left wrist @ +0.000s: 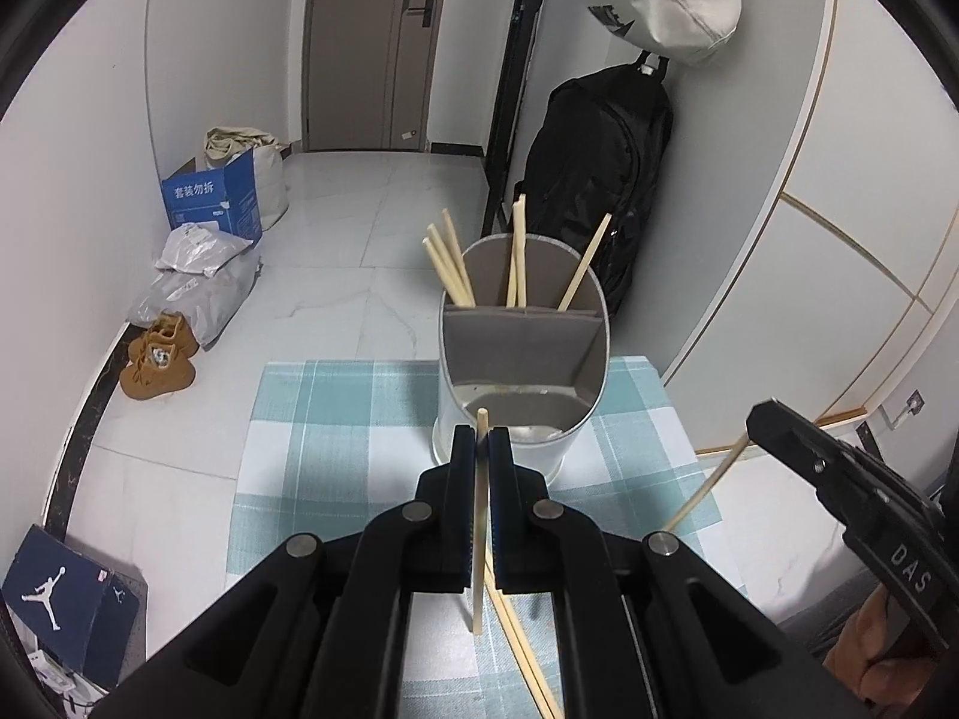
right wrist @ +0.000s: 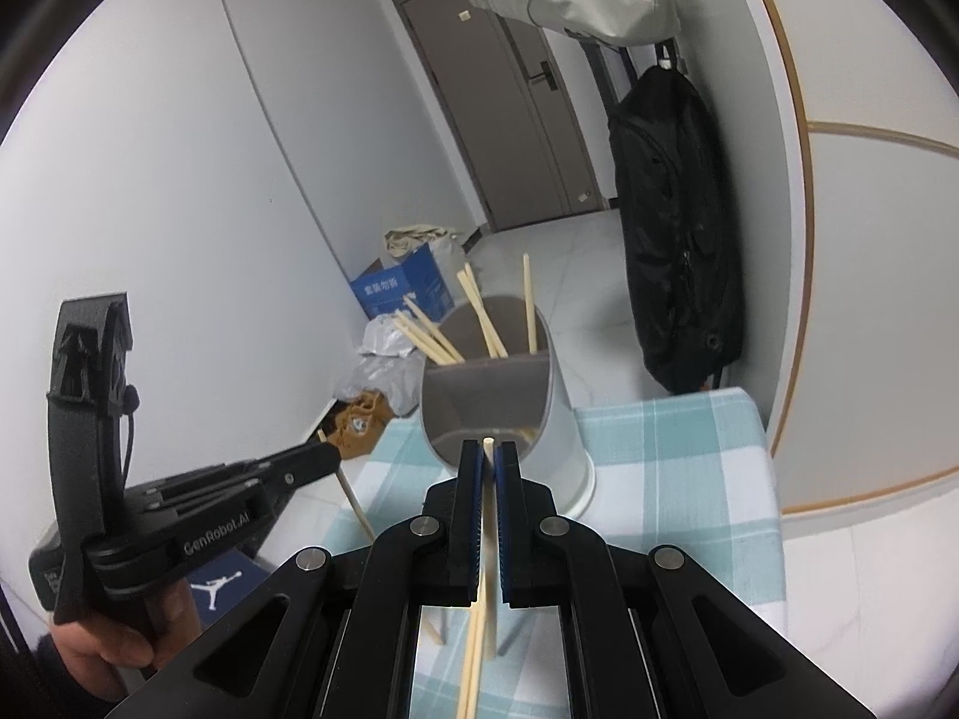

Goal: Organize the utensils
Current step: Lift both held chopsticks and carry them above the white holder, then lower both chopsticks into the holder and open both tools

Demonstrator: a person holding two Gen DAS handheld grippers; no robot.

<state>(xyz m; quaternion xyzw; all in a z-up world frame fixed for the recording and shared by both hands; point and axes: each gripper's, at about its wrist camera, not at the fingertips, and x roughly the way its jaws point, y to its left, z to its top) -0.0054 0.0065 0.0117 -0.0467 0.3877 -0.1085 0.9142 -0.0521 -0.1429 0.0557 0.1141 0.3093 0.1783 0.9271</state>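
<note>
Holding one chopstick (left wrist: 478, 515) apiece, both grippers sit just short of the holder (left wrist: 521, 353) on the checked cloth (left wrist: 311, 419). The left gripper (left wrist: 480, 449) is clamped on its stick; the right gripper (right wrist: 488, 461) likewise pinches one (right wrist: 490, 515). Best to lift each over the rim, tip it steeper, then release into the far compartment with the others.

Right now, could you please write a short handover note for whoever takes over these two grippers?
Left gripper: shut on one chopstick, just short of the holder.
Right gripper: shut on another chopstick, also near the holder's rim.
Holder: stands upright on the checked cloth, divided inside; the far compartment already holds several chopsticks, the near compartments look nearly empty.
Left to do: drop both held chopsticks in, then pick up the loose chopsticks lying on the cloth below the grippers.
</note>
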